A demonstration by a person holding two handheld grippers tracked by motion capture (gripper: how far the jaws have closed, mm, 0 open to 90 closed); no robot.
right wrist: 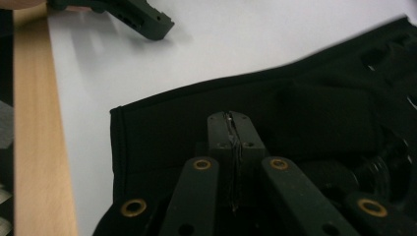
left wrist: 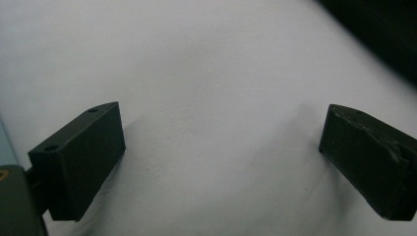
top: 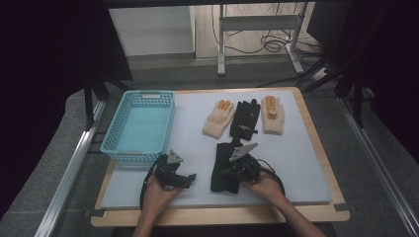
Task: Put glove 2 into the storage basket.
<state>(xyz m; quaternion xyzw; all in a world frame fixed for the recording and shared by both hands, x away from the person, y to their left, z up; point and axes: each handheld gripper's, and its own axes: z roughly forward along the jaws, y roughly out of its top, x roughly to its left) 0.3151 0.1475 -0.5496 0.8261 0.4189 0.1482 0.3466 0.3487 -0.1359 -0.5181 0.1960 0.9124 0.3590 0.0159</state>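
Black glove [top: 223, 170] under the closed right gripper [top: 236, 163], on the grey mat [top: 296, 158].

Black fabric of this glove lies flat on the mat near the front edge of the table, and in the right gripper view the glove [right wrist: 305, 103] spreads below the right gripper [right wrist: 235, 129], whose two jaws are pressed together with a thin dark strip between them; if this strip is glove fabric, I cannot tell. The left gripper [top: 184, 178] rests on the mat just left of the glove, and in the left gripper view its jaws stand wide apart with only bare mat [left wrist: 211, 73] between them. Farther back lie a cream glove [top: 217, 118], a second black glove [top: 245, 118] and another cream glove [top: 272, 116] in a row, and a blue basket [top: 114, 140] stands on the left side.
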